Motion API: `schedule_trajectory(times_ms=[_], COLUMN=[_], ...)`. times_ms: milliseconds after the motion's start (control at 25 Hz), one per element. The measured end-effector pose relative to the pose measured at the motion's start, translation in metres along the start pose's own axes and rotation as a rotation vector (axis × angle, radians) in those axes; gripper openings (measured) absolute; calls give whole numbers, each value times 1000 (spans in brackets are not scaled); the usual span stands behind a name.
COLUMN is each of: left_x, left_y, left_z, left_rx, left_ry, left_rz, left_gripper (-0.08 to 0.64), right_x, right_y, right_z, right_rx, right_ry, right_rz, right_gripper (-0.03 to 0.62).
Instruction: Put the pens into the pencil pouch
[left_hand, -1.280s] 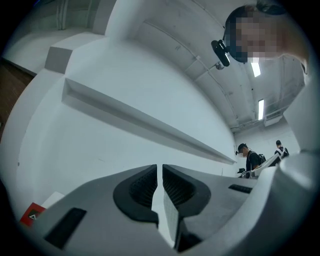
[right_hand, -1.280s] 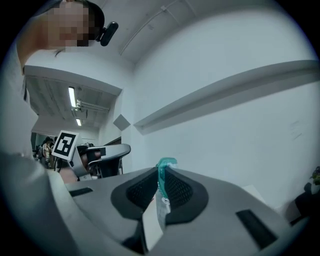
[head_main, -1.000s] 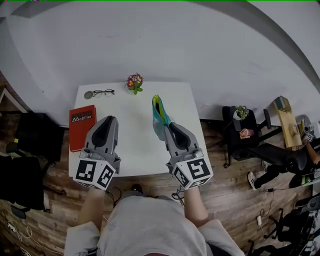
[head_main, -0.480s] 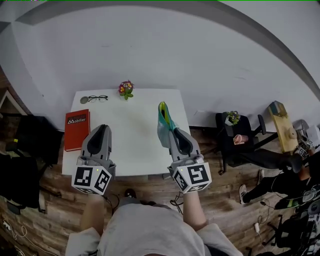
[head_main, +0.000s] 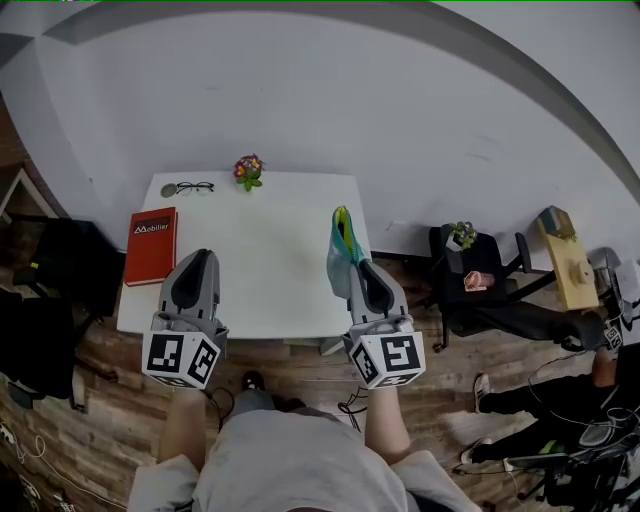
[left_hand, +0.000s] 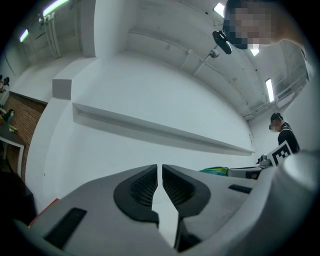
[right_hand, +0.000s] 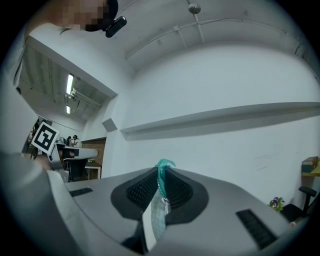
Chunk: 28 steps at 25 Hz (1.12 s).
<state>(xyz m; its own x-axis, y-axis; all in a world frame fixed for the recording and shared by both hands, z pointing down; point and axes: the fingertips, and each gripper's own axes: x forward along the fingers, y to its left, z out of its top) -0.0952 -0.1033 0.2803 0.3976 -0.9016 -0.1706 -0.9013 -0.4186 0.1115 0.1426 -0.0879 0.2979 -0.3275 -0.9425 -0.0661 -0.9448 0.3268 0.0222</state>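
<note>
The right gripper (head_main: 354, 266) is pinching the pencil pouch (head_main: 342, 240) at the worktop's (head_main: 270, 250) right edge; the left gripper (head_main: 199, 258) is gaping slightly, empty.

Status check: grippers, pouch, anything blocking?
Left gripper fingers slightly apart, empty. Right gripper shut on pencil pouch, at the right edge of the table. No pens in view; nothing in the way.

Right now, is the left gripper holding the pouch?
No, the left gripper holds nothing; the pouch is pinched in the right gripper.
</note>
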Motion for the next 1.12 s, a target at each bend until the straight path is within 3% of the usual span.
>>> schedule_trajectory(times_ms=[1120], left_x=[-29], left_y=[-37], left_z=[7], left_rx=[38], left_ry=[-43], left_rz=[18], left_gripper=[51], right_x=[-44], right_y=[-11], right_z=[4], right_rx=[7], right_ry=[-26], right_rz=[-17], right_gripper=[57])
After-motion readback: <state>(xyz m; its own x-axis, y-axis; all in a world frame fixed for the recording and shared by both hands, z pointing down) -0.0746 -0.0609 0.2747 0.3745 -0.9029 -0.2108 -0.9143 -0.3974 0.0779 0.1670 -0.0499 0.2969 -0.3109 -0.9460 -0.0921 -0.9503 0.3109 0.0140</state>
